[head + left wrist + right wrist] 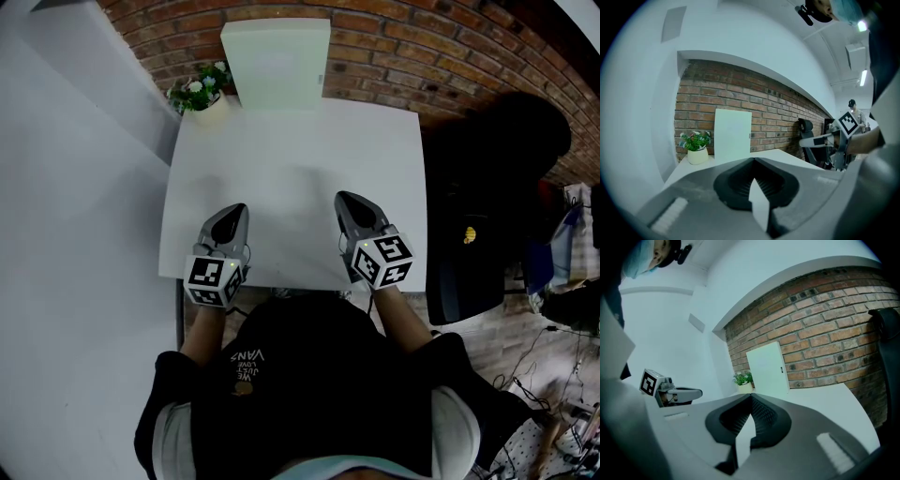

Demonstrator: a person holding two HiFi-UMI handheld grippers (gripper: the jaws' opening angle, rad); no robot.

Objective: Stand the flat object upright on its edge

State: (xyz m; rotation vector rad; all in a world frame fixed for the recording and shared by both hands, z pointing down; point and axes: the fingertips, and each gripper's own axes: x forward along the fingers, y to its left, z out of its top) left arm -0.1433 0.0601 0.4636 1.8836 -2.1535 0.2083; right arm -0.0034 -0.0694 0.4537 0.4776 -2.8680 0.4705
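Along the far edge of the table [300,159], the board [275,64] stood upright by the brick wall [394,56]. The task looked finished. The left tool [236,214] and right tool [345,200] hung clenched and empty, needing only to pull clear.

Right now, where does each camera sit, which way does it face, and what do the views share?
Head view: on the head, looking steeply down at the white table; forearms, left gripper and right gripper show.
Left gripper view: on that gripper, along its shut jaws toward the brick wall; right gripper shows.
Right gripper view: likewise; left gripper shows.
Shared: upright white panel, potted plant.
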